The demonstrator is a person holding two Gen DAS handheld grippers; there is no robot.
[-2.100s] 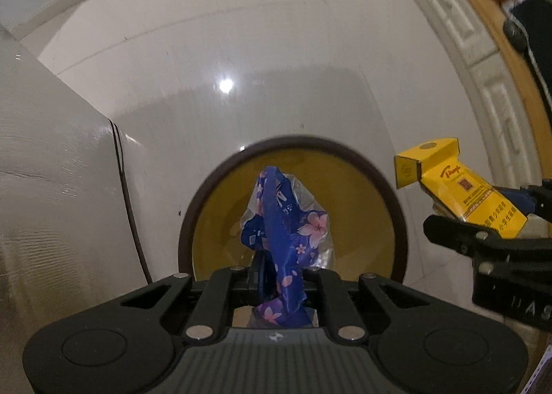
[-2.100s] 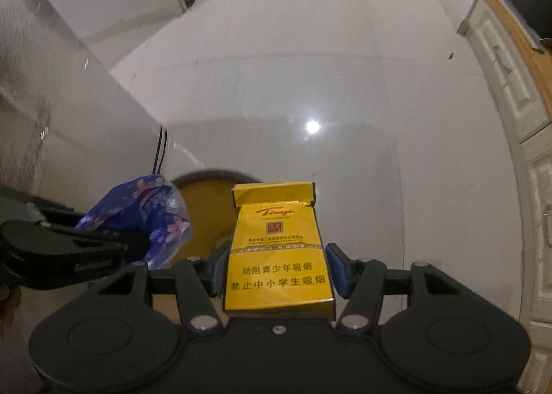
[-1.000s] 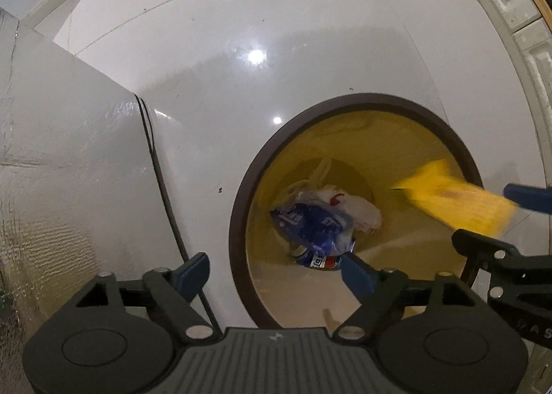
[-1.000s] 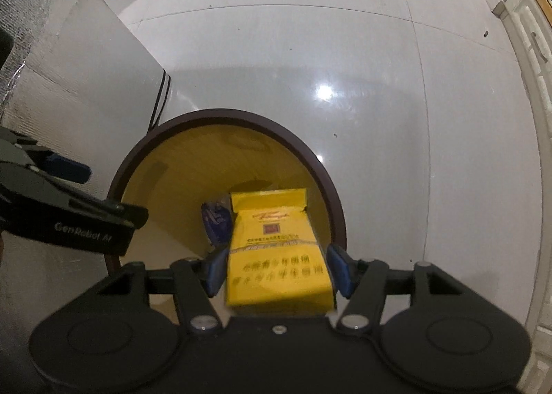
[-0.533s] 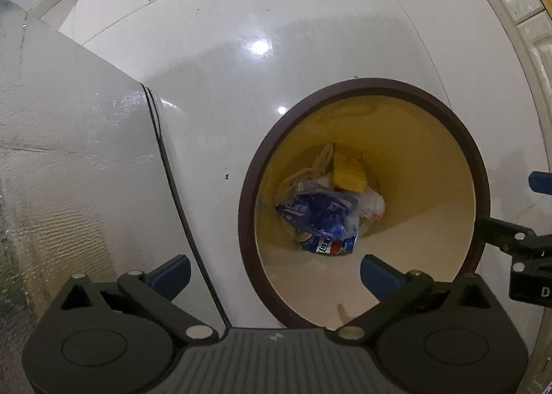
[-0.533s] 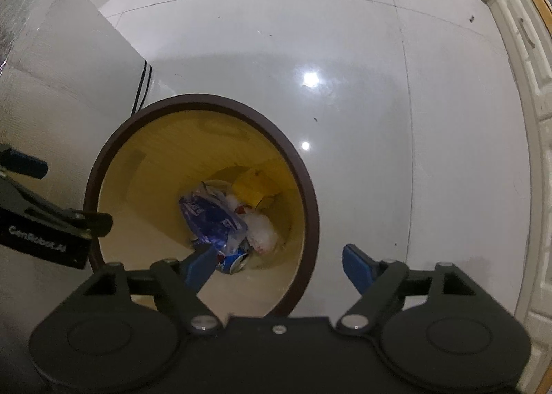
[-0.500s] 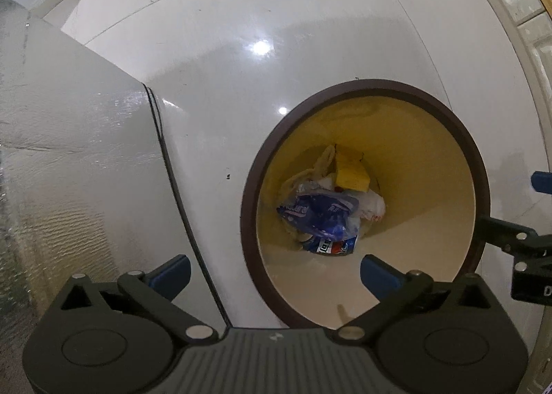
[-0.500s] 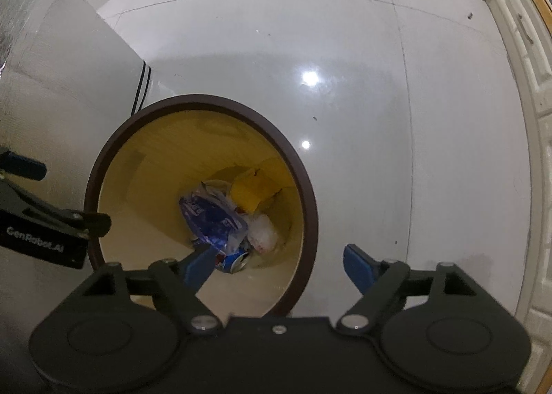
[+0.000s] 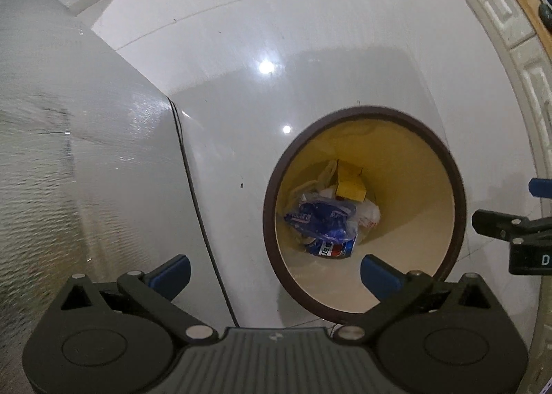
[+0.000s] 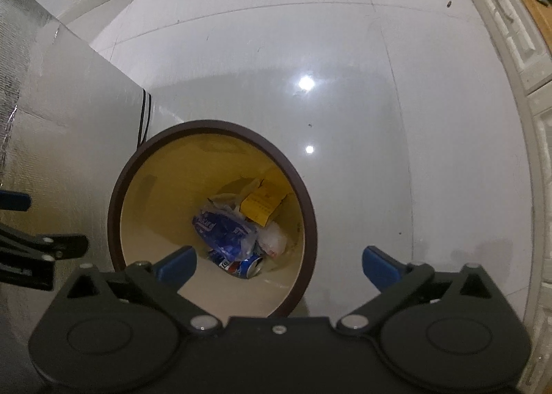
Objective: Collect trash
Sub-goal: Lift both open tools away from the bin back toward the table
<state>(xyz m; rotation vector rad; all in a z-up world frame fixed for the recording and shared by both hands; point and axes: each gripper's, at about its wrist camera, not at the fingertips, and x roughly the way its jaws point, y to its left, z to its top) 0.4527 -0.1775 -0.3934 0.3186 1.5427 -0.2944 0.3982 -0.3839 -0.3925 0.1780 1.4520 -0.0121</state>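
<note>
Trash (image 9: pixel 327 218): at the bottom of a round, yellow-lined bin (image 10: pixel 303 208) on glossy white floor tile (image 10: pixel 276 59).
Left gripper (image 9: pixel 274 273) and right gripper (image 10: pixel 279 264) both spread wide, empty; the right's jaws have just been opening. Foil-faced panel (image 9: pixel 69 159) and black cable (image 9: pixel 196 194) beside bin.

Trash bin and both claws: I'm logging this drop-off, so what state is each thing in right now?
Trash bin: upright on the floor, no lid on it, trash at the bottom.
Yellow carton: in the bin, leaning against the wall.
Blue wrapper: in the bin, crumpled on top of the pile.
Soda can: in the bin, on its side.
Left claw: open, empty.
Right claw: jaws have just been opening, empty.
</note>
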